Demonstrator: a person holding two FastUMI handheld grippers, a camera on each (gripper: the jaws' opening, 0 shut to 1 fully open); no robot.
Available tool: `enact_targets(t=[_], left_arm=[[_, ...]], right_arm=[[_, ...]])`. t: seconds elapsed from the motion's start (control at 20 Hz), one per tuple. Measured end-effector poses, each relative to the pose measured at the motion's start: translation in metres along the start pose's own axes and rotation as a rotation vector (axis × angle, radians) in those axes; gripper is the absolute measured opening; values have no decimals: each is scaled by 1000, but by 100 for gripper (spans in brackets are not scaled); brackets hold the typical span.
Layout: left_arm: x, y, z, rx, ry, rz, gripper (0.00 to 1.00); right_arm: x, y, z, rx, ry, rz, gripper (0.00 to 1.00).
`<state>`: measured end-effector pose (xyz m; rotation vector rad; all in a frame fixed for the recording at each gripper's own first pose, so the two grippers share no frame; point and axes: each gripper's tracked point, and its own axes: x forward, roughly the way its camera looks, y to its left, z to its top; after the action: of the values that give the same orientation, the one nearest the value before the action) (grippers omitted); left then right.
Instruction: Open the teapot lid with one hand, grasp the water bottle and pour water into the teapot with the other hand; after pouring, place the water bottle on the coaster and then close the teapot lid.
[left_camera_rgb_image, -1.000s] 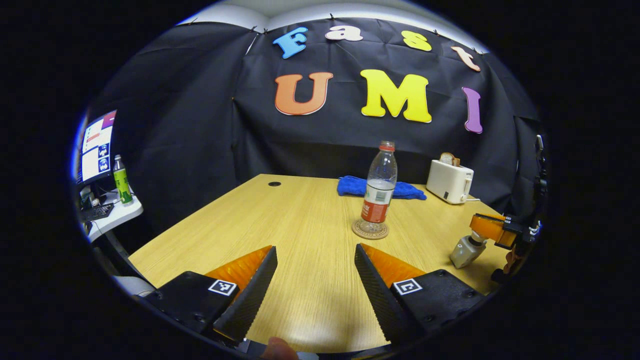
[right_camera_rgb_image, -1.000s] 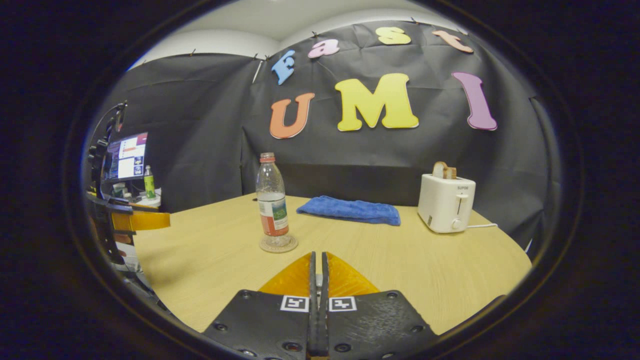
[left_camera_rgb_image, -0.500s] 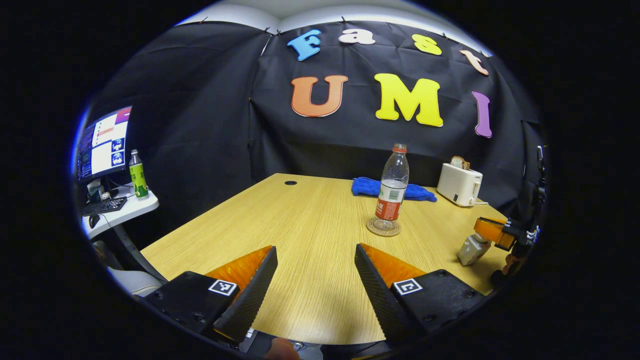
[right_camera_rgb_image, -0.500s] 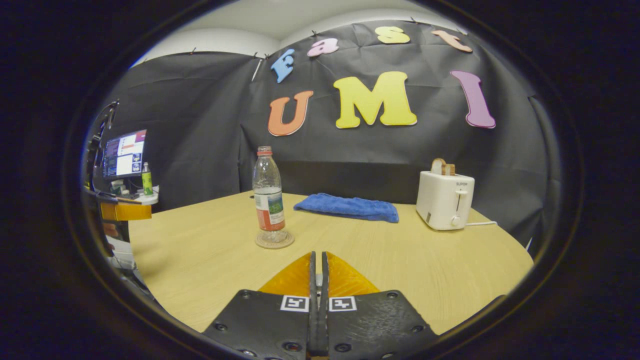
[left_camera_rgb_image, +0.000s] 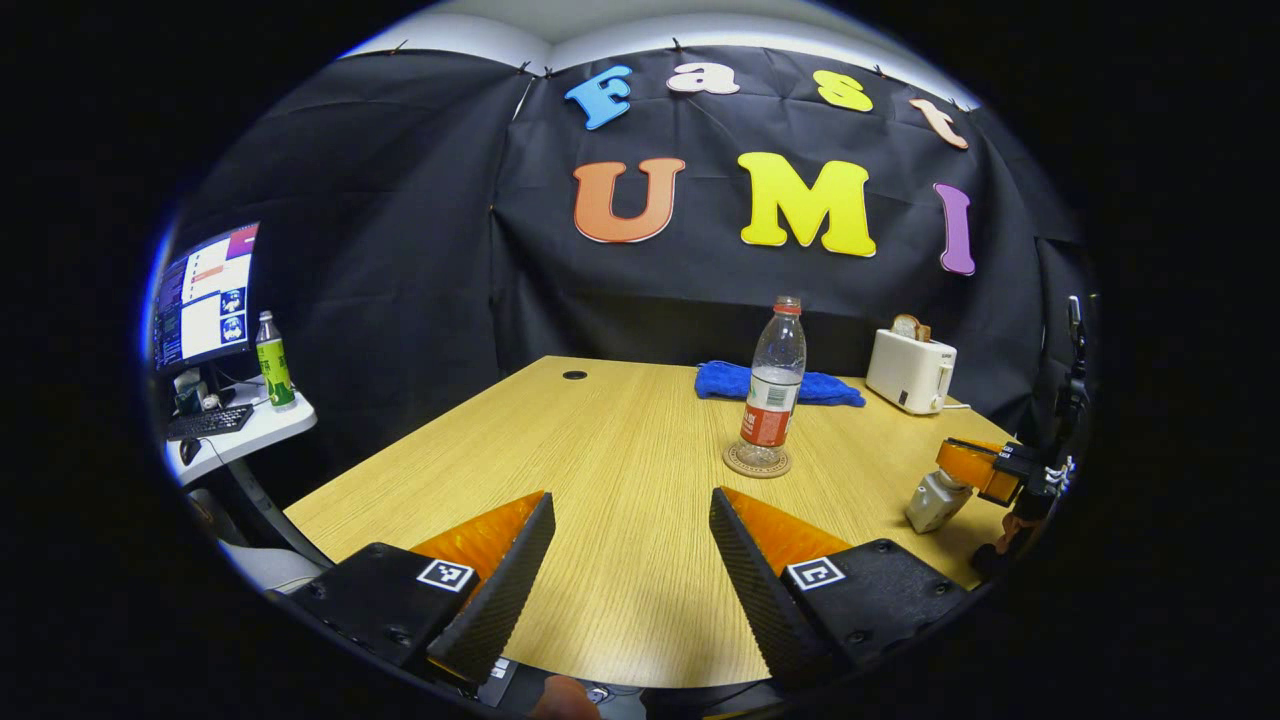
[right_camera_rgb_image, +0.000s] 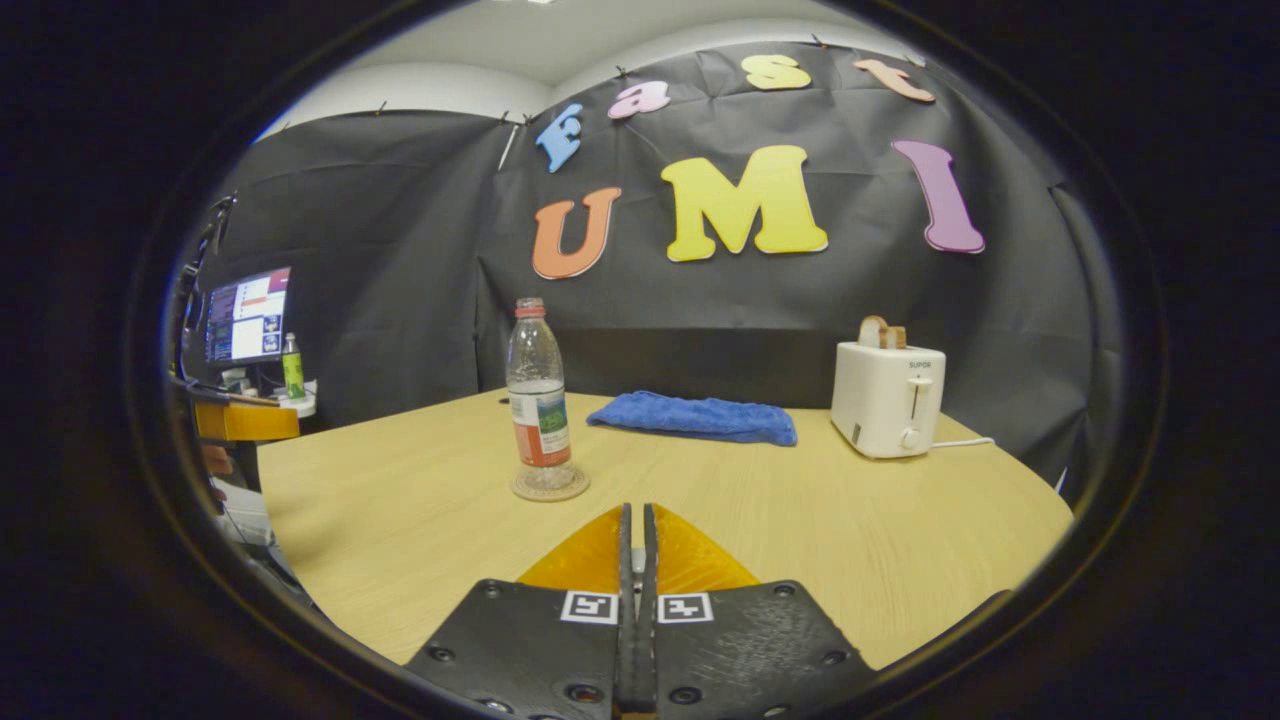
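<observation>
A clear water bottle (left_camera_rgb_image: 772, 385) (right_camera_rgb_image: 537, 400) with a red cap stands upright on a round coaster (left_camera_rgb_image: 740, 466) (right_camera_rgb_image: 572, 488) at mid-table, about half full. My left gripper (left_camera_rgb_image: 630, 497) is open over the near table edge, well short of the bottle, with nothing between its fingers. My right gripper (right_camera_rgb_image: 637, 508) has its fingers together with only a thin slit between them. In the left gripper view the right gripper (left_camera_rgb_image: 965, 462) sits at the far right, with a small grey-white teapot (left_camera_rgb_image: 930, 503) under its tips; its top knob reaches up between the fingers.
A blue towel (left_camera_rgb_image: 730, 380) (right_camera_rgb_image: 690, 417) and a white toaster (left_camera_rgb_image: 910, 372) (right_camera_rgb_image: 885, 400) holding bread stand at the back of the wooden table (left_camera_rgb_image: 620, 420). A side desk at the left carries a monitor (left_camera_rgb_image: 205, 300) and a green bottle (left_camera_rgb_image: 272, 365).
The left gripper has drawn back from the bottle, which looks smaller and farther off now. The right gripper has stayed shut and has barely shifted.
</observation>
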<state>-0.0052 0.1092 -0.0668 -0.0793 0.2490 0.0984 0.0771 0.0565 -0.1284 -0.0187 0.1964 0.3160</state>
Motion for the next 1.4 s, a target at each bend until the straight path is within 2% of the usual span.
enact_targets(t=[0.3, 0.4, 0.45, 0.5, 0.55, 0.6, 0.65, 0.75, 0.95, 1.15, 1.2, 1.4], left_arm=[[-1, 0, 1, 10, -6, 0, 98], [-2, -3, 3, 11, -12, -4, 98], [-3, -6, 5, 13, -16, -5, 98], [-5, -8, 7, 14, -22, -4, 98], [-7, -9, 10, 15, -27, -1, 98], [-8, -11, 16, 15, -42, 3, 98], [-10, -14, 22, 17, -58, 7, 98], [-13, -32, 38, 27, -98, -8, 98], [-20, -85, 65, 32, -187, -90, 98], [-28, -139, 78, 44, -223, -190, 97], [-30, -145, 82, 63, -239, -194, 98], [-37, -150, 97, 100, -305, -183, 97]], right_arm=[[3, -1, -7, 5, 18, -15, 0], [7, -2, -8, -5, 17, -30, 4], [2, -4, -5, -8, 15, -43, 10], [1, -5, -1, -3, 7, -51, 20], [-3, -5, 6, 4, -2, -52, 37], [-6, -6, 15, 5, -16, -58, 48], [-13, -12, 27, 10, -39, -79, 74], [-30, -22, 54, 19, -97, -116, 97], [-69, -38, 96, 23, -187, -187, 97], [-102, -43, 109, 49, -215, -239, 94], [-108, -43, 108, 49, -213, -250, 96], [-123, -46, 101, 68, -191, -304, 93]])
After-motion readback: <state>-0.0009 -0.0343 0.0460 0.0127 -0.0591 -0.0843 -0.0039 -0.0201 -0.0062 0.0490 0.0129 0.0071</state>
